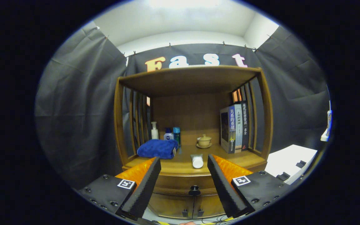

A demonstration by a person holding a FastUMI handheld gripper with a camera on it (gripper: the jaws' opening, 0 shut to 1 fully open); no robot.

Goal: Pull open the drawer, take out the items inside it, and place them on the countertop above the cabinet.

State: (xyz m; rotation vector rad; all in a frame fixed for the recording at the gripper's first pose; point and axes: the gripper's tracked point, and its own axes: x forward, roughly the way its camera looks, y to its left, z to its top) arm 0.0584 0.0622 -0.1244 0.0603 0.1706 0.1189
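Your one camera rides the tongs [183, 175], facing the cabinet [192, 131] head-on from near, level with its surface [180, 165], drawer knob [194, 188] between the spread fingers.

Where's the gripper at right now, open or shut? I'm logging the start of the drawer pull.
Gripper: open, holding nothing; its fingers spread either side of the drawer knob, short of touching it.

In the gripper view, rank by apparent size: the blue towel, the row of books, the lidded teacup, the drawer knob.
1. Row of books
2. Blue towel
3. Lidded teacup
4. Drawer knob, though it sits nearer the camera, so unsure against the teacup.
Open gripper frames the knob.
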